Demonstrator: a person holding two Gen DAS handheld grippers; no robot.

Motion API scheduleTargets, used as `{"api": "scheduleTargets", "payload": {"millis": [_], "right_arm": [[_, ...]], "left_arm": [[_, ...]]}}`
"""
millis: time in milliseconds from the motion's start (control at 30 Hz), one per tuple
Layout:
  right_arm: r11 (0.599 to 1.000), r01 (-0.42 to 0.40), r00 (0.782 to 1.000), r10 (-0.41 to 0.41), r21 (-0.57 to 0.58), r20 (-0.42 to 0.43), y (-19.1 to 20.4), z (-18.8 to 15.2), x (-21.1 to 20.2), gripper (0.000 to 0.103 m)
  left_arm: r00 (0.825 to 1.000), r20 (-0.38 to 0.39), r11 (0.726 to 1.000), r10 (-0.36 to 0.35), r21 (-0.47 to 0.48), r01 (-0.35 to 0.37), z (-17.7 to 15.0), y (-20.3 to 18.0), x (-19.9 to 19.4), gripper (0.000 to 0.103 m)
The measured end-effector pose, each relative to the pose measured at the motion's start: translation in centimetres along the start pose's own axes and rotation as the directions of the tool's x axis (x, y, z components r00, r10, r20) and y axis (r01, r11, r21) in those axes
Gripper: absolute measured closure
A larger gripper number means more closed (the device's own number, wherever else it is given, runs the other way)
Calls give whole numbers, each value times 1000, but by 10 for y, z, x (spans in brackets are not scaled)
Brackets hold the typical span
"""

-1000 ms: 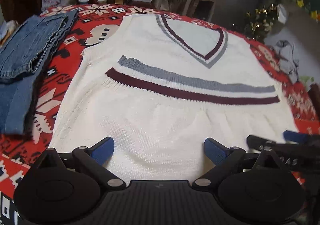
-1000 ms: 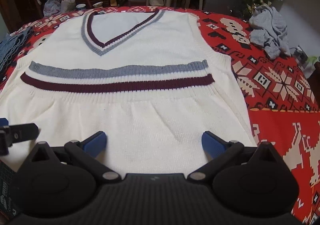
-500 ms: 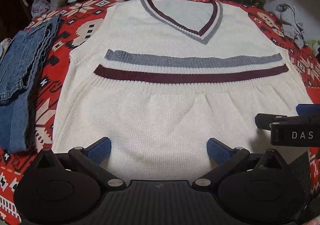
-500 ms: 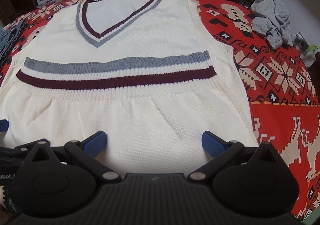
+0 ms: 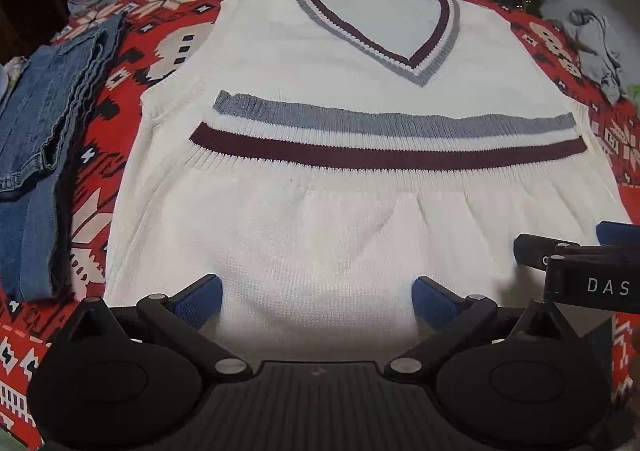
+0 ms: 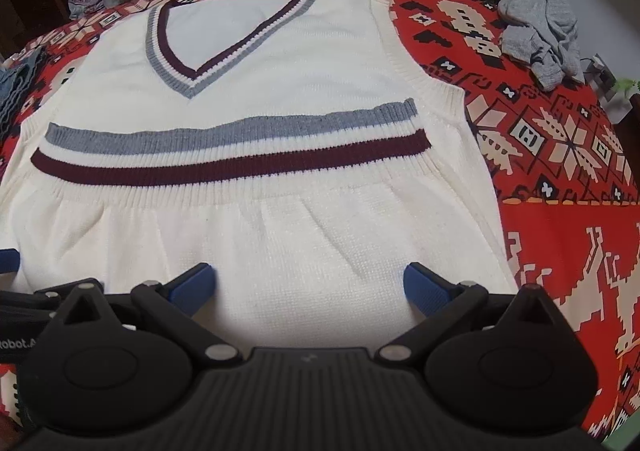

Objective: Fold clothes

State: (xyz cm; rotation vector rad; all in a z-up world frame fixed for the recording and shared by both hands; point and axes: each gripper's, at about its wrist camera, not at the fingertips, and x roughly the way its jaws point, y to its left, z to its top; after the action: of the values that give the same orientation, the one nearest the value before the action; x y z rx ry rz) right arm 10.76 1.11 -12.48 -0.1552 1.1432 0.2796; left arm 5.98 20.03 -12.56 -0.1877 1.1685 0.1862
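Note:
A white knit vest (image 5: 340, 123) (image 6: 248, 107) with a grey and maroon V-neck and two chest stripes lies flat on the red patterned cloth, its lower part folded up over itself. My left gripper (image 5: 316, 301) hovers open over the near fold, blue pads wide apart with nothing between them. My right gripper (image 6: 308, 289) is open too, over the same near edge further right. The right gripper's black body (image 5: 580, 271) shows at the right edge of the left wrist view.
Folded blue jeans (image 5: 40, 131) lie left of the vest. A crumpled grey garment (image 6: 540, 31) sits at the far right. The red patterned cloth (image 6: 560, 155) covers the table. Chairs, shelves and clutter stand beyond the far edge.
Both grippers have shifted slightly, so the vest now sits more squarely ahead in the left view. The right gripper's body has risen into the left view. Both stay open.

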Motion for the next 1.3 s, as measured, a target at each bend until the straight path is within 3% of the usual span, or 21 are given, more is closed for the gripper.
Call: {"api": "scheduleTargets", "payload": {"millis": [133, 167, 233, 300, 367, 467, 633, 833, 1167, 1300], "right_arm": [[998, -57, 998, 56, 35, 19, -5, 5, -13, 26], [996, -72, 997, 71, 47, 25, -7, 6, -17, 35], [992, -107, 994, 105, 60, 34, -7, 6, -24, 53], [986, -162, 987, 161, 51, 20, -2, 5, -29, 78], [982, -188, 982, 188, 14, 18, 11, 0, -33, 84], [976, -213, 976, 215, -46, 23, 32, -7, -40, 88], [958, -283, 959, 280, -54, -50, 51, -23, -40, 88], [953, -298, 952, 293, -45, -92, 54, -20, -22, 88], [942, -335, 942, 334, 16, 28, 65, 18, 0, 88], [943, -332, 943, 332, 23, -1, 64, 9, -3, 87]], "left_arm": [[999, 31, 996, -34, -82, 37, 4, 18, -14, 34], [997, 41, 993, -71, -95, 74, 6, 22, -19, 49], [989, 52, 982, -137, -122, 143, 6, 30, -26, 64], [981, 66, 972, -183, -140, 191, 6, 35, -33, 77], [978, 62, 967, -201, -149, 208, 4, 35, -35, 95], [976, 37, 962, -217, -161, 220, -1, 32, -33, 95], [955, -26, 945, -295, -158, 287, -7, 24, -24, 95], [953, -50, 942, -298, -180, 284, -3, 25, -14, 94], [940, -11, 908, -342, -261, 328, 7, 42, -12, 94], [937, -35, 908, -347, -263, 326, 7, 43, -3, 94]]}}
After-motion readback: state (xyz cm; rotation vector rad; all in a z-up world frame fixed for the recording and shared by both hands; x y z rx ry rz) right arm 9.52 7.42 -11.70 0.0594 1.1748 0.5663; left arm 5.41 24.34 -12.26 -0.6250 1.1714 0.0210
